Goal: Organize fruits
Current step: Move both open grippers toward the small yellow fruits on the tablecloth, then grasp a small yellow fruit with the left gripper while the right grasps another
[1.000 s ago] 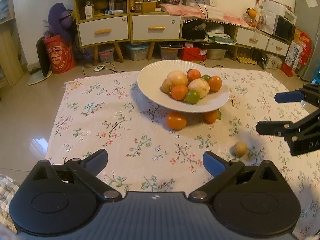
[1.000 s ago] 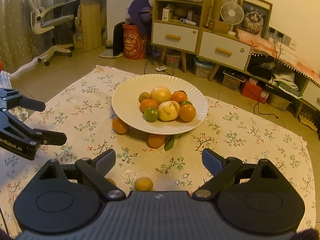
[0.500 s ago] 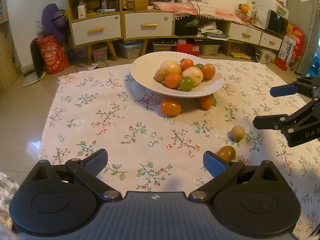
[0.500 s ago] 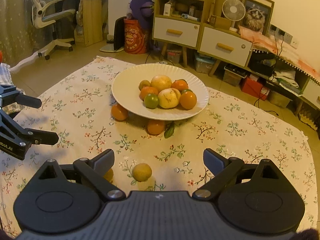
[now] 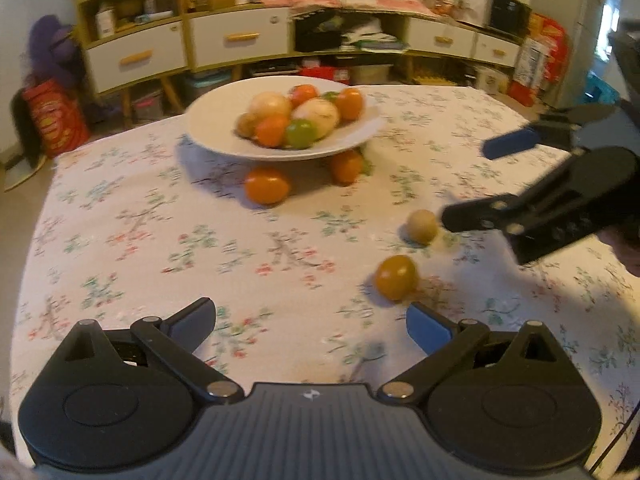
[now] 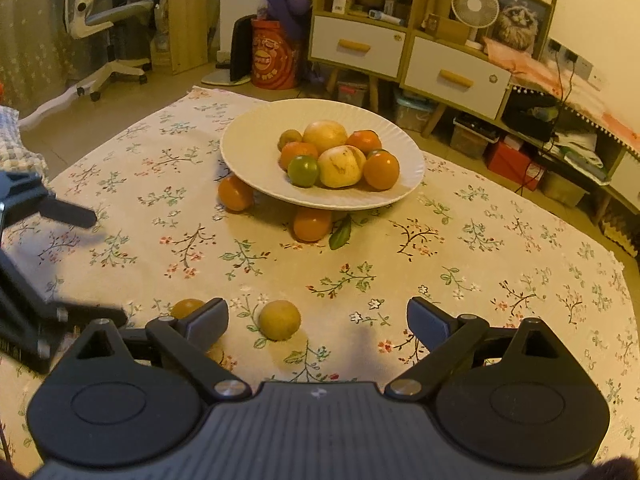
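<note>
Closing on the counter's loose fruit since a second ago, both tongs gape empty: right tongs [image 6: 318,320] now bracket the small tan round fruit [image 6: 279,319], left tongs [image 5: 310,322] near the orange-yellow one [image 5: 395,277], suggesting pickups for the white plate [image 6: 248,148].

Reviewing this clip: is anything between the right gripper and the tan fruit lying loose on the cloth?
Nothing visible. The right gripper is open, and the tan fruit lies just ahead of its fingertips on bare tablecloth. A loose orange fruit sits off to the side, by the left finger.
</note>
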`<state>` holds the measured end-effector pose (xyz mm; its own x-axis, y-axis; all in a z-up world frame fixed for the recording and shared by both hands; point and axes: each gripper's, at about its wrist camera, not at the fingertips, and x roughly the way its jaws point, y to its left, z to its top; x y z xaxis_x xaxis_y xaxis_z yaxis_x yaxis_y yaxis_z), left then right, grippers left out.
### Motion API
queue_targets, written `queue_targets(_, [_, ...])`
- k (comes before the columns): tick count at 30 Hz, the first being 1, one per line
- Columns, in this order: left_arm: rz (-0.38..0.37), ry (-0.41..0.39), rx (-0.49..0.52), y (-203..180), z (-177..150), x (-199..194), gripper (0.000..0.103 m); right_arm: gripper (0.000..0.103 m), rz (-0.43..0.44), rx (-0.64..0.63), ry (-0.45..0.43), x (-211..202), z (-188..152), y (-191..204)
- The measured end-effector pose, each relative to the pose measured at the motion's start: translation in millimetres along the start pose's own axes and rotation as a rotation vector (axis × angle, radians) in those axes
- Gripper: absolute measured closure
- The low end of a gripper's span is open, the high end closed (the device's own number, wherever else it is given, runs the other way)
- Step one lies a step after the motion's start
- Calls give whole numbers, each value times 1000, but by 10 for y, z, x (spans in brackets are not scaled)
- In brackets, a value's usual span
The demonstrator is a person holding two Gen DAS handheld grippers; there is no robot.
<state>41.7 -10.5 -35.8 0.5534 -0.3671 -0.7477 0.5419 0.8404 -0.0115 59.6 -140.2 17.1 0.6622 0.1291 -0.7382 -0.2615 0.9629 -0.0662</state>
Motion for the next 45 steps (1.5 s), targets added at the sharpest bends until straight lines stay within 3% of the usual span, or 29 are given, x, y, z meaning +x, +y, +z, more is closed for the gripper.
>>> queue_targets(3, [-34,-10,21,-88,31,41,17,8,-3,10,-1,15,12,-25])
queue_targets(12, [-97,4,86,-309,78,211,49,8,3,23,5,40,-6,-71])
queue_targets(18, [-107,16,105,-326,81,270,78,8,-6,26,13,37,-29,-94])
queue_targets(20, [-104,21,106,-317,79,275,96,8,-8,28,12,34,-31,-105])
queue_targets(22, [-93,23,104,-308,86,280,102,8,-7,29,12,35,-29,-108])
queue_targets(37, [-64,37,70,-115,41,220,103,11,47,-28,29,52,-68,-15])
queue_targets(45, [-115,21,81,-181,56,227,100,50,90,-61,61,87,-96,50])
